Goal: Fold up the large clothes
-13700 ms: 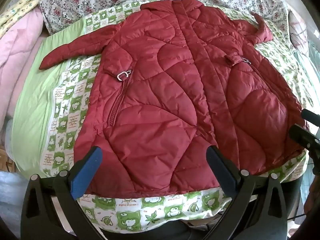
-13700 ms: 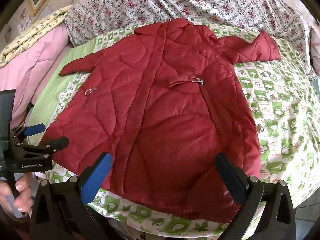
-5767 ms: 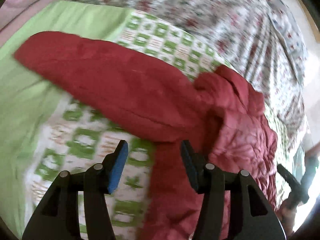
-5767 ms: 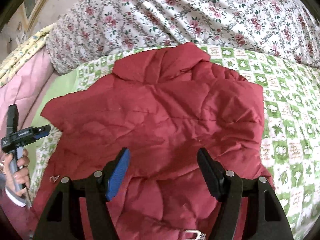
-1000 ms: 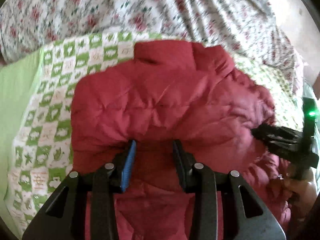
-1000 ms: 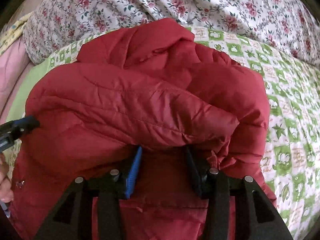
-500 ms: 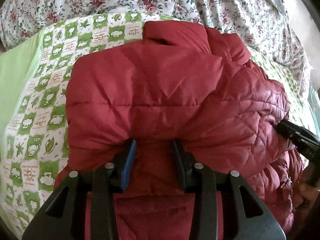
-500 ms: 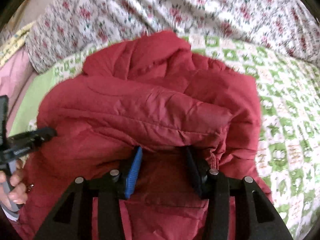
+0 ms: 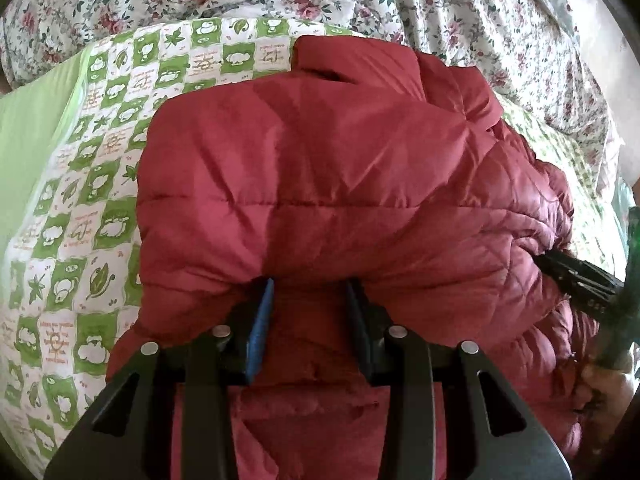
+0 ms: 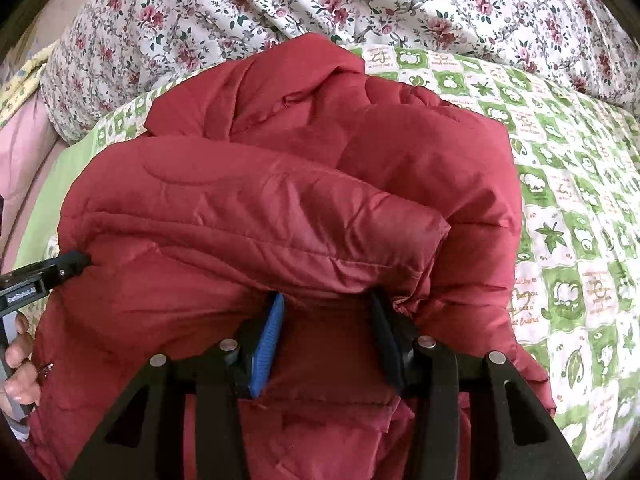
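Note:
A red quilted jacket (image 9: 320, 184) lies on the bed, its lower half doubled up over the collar end. My left gripper (image 9: 310, 292) is shut on the folded edge at the jacket's left side, the fabric bunched between its jaws. My right gripper (image 10: 326, 304) is shut on the same folded edge further right. In the right wrist view the jacket (image 10: 280, 208) bulges over the fingertips and hides them. The other gripper shows at each view's edge: the right gripper's black body (image 9: 580, 280) and the left gripper's tip (image 10: 44, 276), held by a hand (image 10: 18, 364).
A green and white checked sheet (image 9: 80, 220) covers the bed around the jacket. A floral duvet (image 10: 360, 4) is heaped along the far side. Pink bedding (image 10: 20, 152) lies at the far left.
Both grippers stay clamped on the folded edge. The left gripper has sunk a little toward the bed, bringing the fold lower over the jacket's upper part.

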`<state>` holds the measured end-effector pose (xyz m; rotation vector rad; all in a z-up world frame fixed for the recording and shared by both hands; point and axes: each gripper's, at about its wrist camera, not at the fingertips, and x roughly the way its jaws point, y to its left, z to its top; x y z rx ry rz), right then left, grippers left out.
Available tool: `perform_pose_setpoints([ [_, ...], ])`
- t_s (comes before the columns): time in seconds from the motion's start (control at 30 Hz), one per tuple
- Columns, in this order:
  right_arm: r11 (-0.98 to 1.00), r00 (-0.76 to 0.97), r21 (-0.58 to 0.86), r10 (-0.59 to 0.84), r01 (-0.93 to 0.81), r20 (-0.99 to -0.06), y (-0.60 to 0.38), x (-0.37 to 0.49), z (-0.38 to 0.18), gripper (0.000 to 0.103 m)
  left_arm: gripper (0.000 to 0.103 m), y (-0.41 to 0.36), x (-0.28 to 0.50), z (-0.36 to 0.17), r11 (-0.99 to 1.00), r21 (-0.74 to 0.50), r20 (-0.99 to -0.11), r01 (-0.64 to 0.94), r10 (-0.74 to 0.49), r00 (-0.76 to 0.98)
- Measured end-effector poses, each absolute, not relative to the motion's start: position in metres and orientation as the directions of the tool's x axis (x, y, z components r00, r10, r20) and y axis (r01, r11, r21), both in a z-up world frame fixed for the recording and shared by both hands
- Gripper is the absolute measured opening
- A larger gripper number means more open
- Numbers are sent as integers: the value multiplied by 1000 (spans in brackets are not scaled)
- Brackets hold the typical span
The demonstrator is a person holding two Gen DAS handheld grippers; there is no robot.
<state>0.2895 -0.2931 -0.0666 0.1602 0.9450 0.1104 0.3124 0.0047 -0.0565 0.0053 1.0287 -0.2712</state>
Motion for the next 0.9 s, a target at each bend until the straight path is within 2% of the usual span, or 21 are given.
perform_pose_setpoints([
  [0.3, 959, 587, 284, 229, 0, -776, -307, 271, -41, 47, 36, 15, 295, -30, 970, -131, -844, 206, -219, 490],
  [0.33, 957, 589, 290, 232, 4, -774, -308, 265, -36, 48, 36, 18, 291, -28, 969, -139, -842, 202, -223, 491],
  [0.43, 951, 597, 308, 252, -9, -762, -308, 249, -25, 63, 37, 29, 271, -22, 971, -150, -837, 187, -225, 499],
  [0.47, 951, 597, 309, 257, -15, -760, -307, 242, -21, 65, 37, 34, 262, -21, 971, -157, -835, 181, -228, 500],
  [0.67, 943, 597, 332, 285, -33, -750, -305, 205, -11, 66, 37, 62, 222, -21, 963, -229, -831, 141, -269, 488],
  [0.9, 937, 602, 349, 292, -24, -743, -315, 166, -6, 73, 37, 86, 182, -20, 966, -237, -837, 107, -259, 482],
])
